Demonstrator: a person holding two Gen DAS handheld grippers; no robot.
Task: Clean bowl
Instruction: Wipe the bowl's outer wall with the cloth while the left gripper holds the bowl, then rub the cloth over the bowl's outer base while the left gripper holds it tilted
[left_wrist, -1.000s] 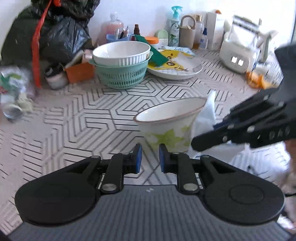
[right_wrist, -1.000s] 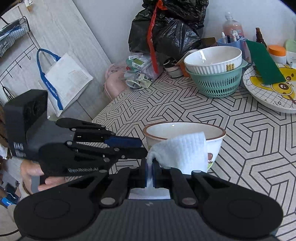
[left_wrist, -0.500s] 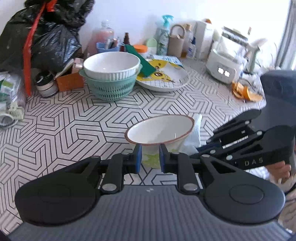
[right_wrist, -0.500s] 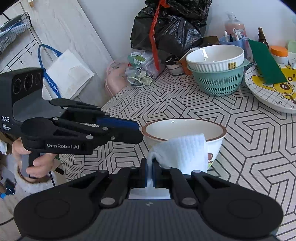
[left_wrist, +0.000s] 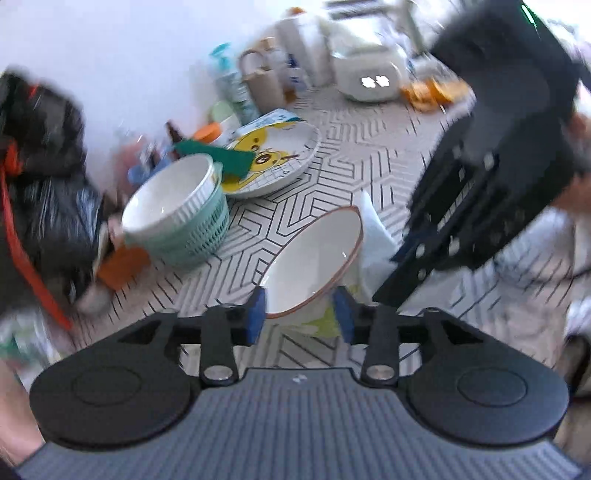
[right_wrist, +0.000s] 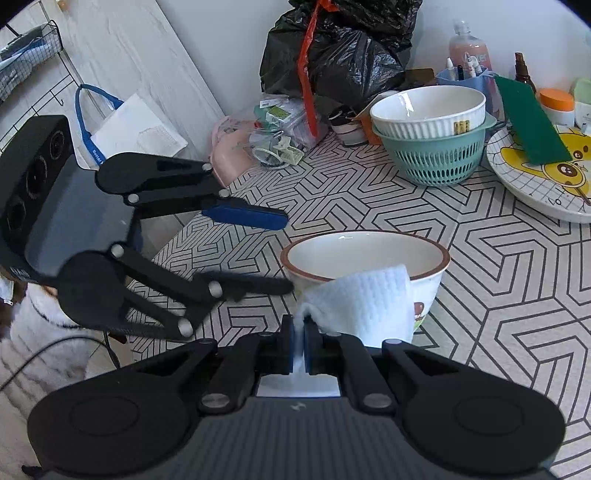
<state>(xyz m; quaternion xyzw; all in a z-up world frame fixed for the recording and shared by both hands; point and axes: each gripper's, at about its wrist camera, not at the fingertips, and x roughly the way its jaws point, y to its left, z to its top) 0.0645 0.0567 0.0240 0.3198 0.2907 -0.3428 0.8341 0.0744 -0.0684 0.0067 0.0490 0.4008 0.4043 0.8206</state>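
A white bowl with a brown rim and leaf print stands on the patterned table, also in the blurred left wrist view. My right gripper is shut on a white cloth that hangs against the bowl's near side. My left gripper is open, its blue pads on either side of the bowl's near rim. From the right wrist view the left gripper is rolled, one finger above and one below, just left of the bowl; contact cannot be told.
A white ribbed bowl in a teal basket stands behind. A cartoon plate with a green sponge is at the right. A black rubbish bag, bottles and jars line the wall. The table edge is at the left.
My left gripper has opened wide, rolled sideways and closed in on the bowl's rim. The right gripper and cloth have stayed by the bowl.
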